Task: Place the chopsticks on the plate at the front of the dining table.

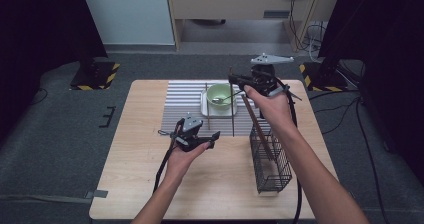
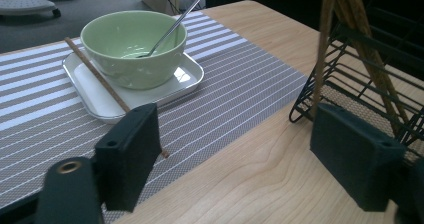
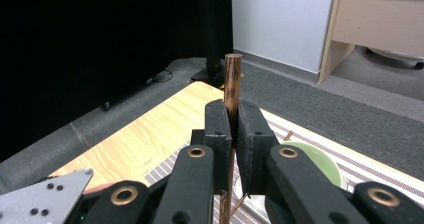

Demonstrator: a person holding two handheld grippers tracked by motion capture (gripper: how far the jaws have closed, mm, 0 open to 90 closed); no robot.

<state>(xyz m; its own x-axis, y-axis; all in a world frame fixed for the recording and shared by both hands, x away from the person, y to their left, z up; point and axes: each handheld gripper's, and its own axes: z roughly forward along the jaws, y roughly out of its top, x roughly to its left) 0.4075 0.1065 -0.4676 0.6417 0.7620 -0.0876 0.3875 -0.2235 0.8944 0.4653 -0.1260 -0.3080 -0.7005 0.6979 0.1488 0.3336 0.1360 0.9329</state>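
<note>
A green bowl (image 1: 219,94) holding a spoon (image 1: 224,99) sits on a white tray (image 1: 206,109) above frame centre; right of it, a black wire basket (image 1: 270,159) stands on the wooden worktop (image 1: 130,184) with its striped mat (image 1: 185,104). The right claw (image 3: 233,134), upper right, is clamped on a brown chopstick (image 3: 232,79) slanting into the basket. The left claw (image 2: 235,154), centre-left, is wide and empty.

The bowl (image 1: 219,94) is pale green and sits on a white tray (image 2: 95,96). Under them lies a mat (image 1: 180,109) striped grey and white, with fine white lines at its 6 o'clock end. The table (image 1: 140,179) is light wood. The chopstick (image 3: 231,84) is dark brown, as is the one (image 2: 95,74) across the tray. The basket (image 1: 270,164) at 3 o'clock is black wire. Both grippers (image 1: 197,139) (image 1: 252,81) are black with grey plates.
</note>
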